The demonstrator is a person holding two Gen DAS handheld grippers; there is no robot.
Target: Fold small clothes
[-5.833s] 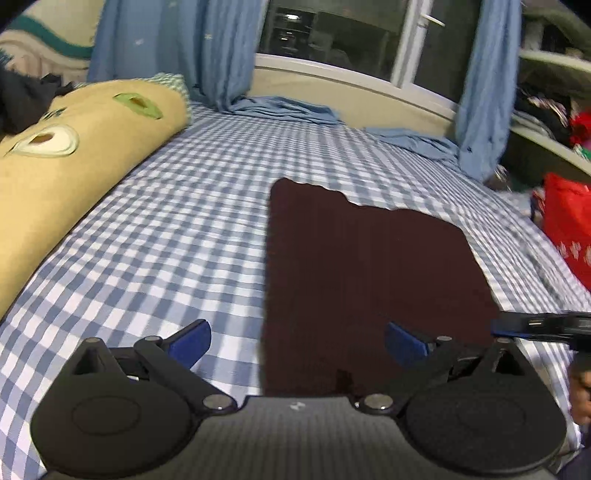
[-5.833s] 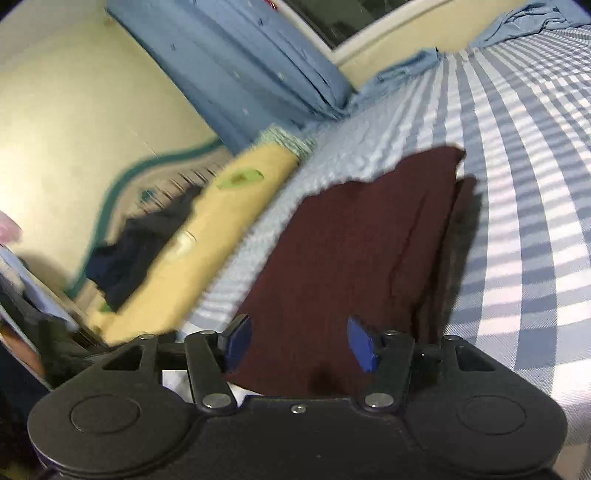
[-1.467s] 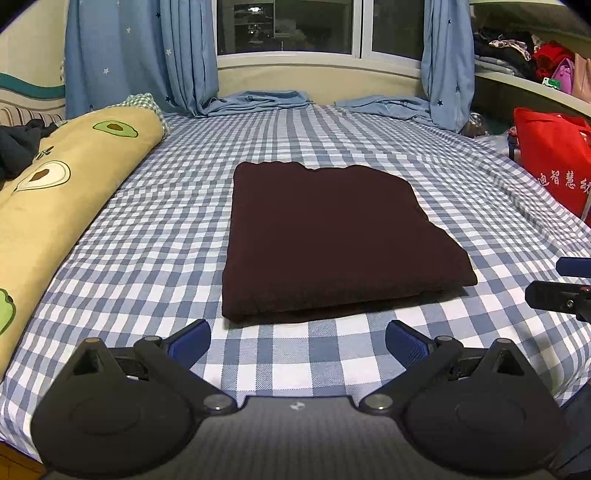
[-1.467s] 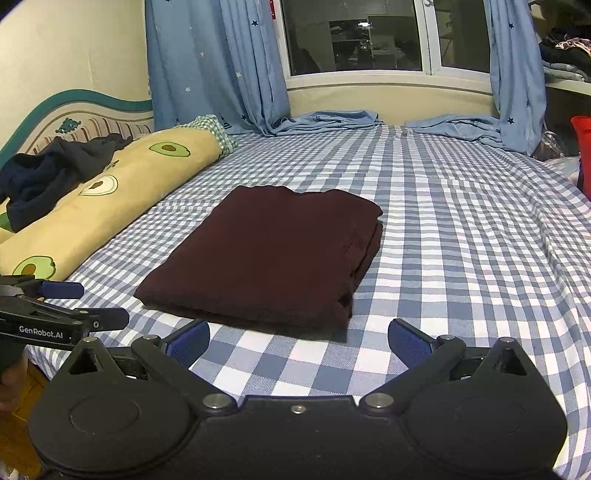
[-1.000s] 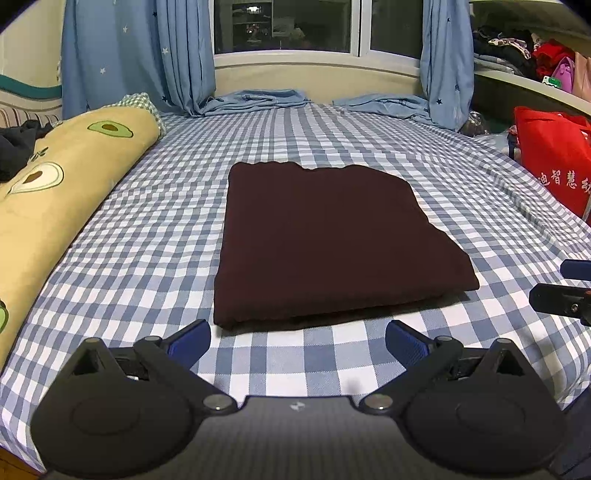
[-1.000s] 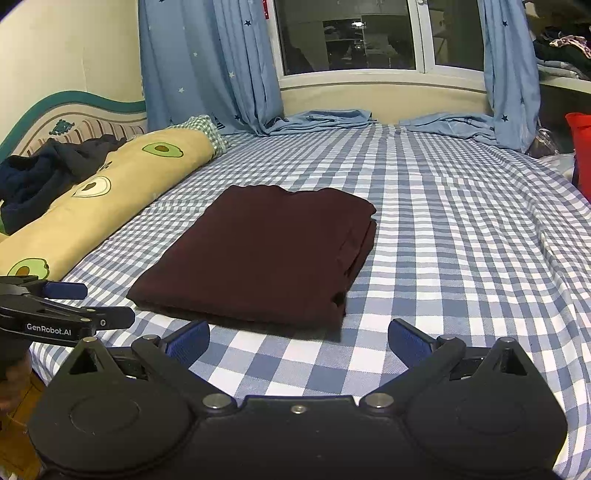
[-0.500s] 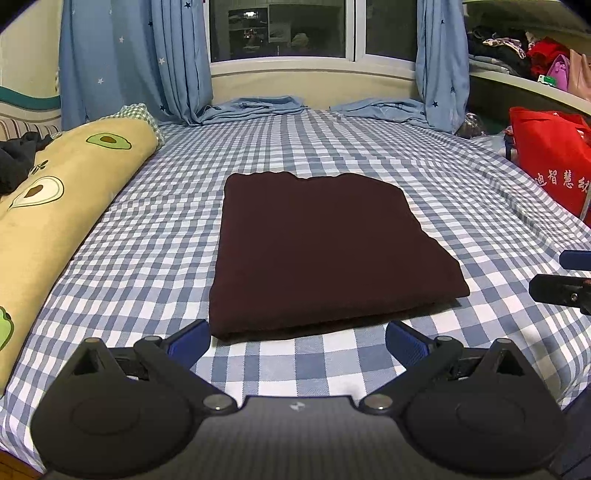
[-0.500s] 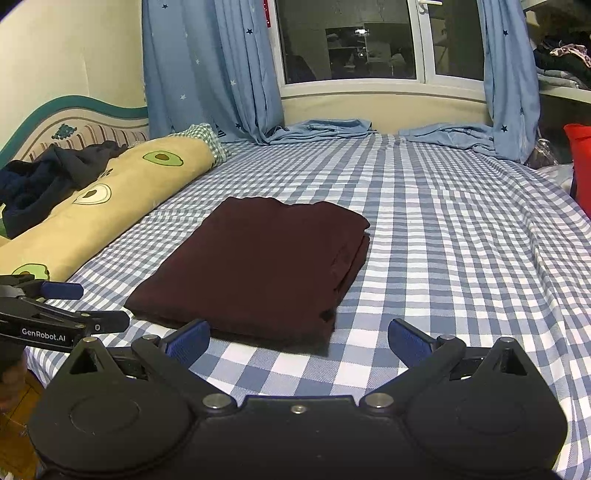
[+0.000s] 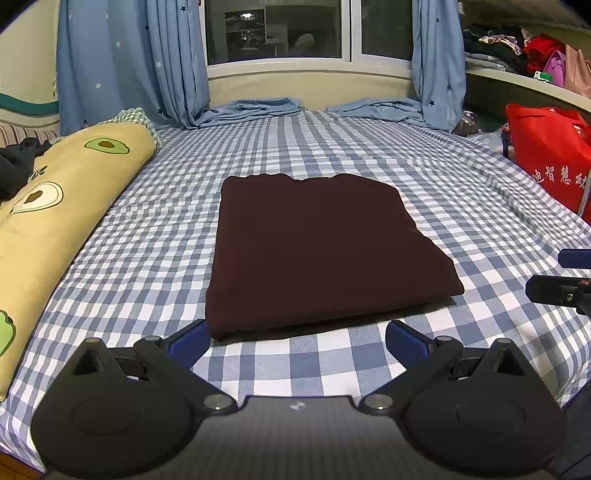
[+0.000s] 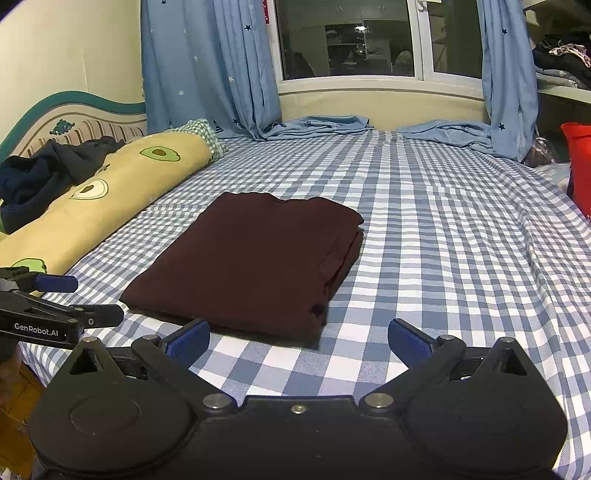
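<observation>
The left gripper (image 9: 297,338) hangs low over the checked bedsheet (image 9: 155,251) with its jaws spread wide and nothing between them. Straight ahead of it, just past the fingertips, lies the folded maroon garment (image 9: 317,251), its near hem running crosswise and its long axis pointing away toward the window (image 9: 277,33). The left pad sits just beside the garment's near left corner, so this gripper looks the nearer of the two. Off to its left runs the avocado-print bolster (image 9: 55,206).

The right gripper (image 10: 299,341) is likewise wide apart and empty. From it the garment lies ahead and somewhat left, its stacked folded edges (image 10: 341,258) facing this side. The fold appears done, so any further move would likely be a tidy-up starting from the near hem.
</observation>
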